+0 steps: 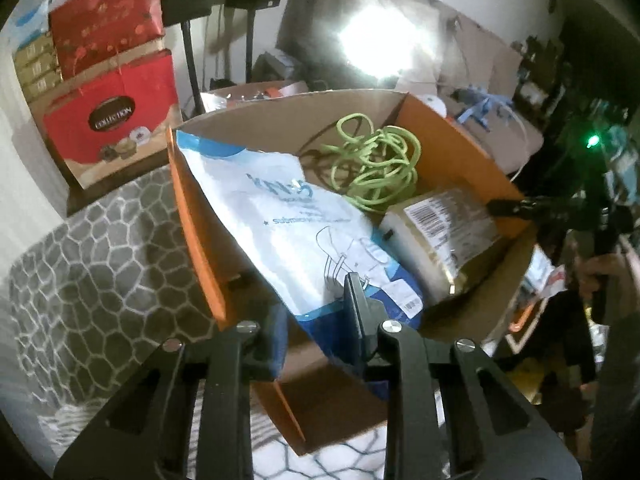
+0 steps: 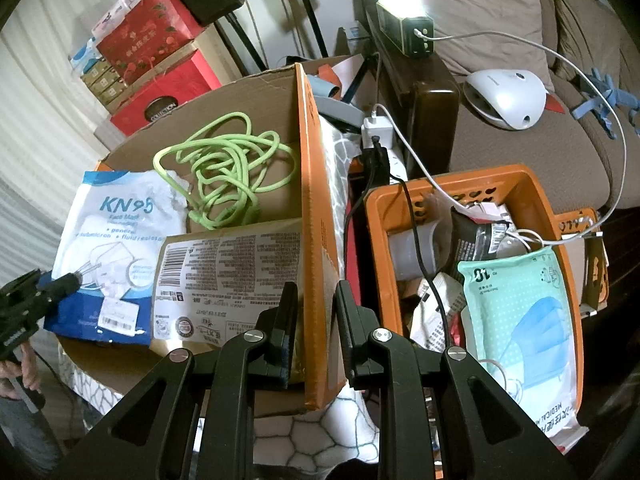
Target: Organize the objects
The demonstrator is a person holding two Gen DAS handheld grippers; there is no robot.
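Step in hand: filling the cardboard box (image 2: 304,200) from the orange basket (image 2: 532,184) beside it. The KN95 mask pack (image 2: 116,240) lies in the box, leaning against its left wall, lower end near the front edge.

Left tongs (image 1: 316,312): 1 finger lies over the pack's lower corner, the other sits at its near edge. The gap is narrow, and whether the pads actually pinch the pack I cannot tell (left view is blurred, and the right view shows only the tips over the blue band).

Right tongs (image 2: 316,308): clenched on the box's orange right wall, 1 finger inside, 1 outside, steadying it.

Next move, as I judge it: if the pack is settled, the left tongs must let go and lift clear without dragging it, then cross to the basket for another item; the right tongs would do well to hold the wall.

Count in the box:
- 1 KN95 mask pack
- 1 green cord (image 2: 224,164), tangled at the back
- 1 beige labelled packet (image 2: 228,280), barcode up, front right

Count in the basket:
- 1 mint surgical-mask pack (image 2: 520,312)
- several wrappers and cables, too jumbled to number
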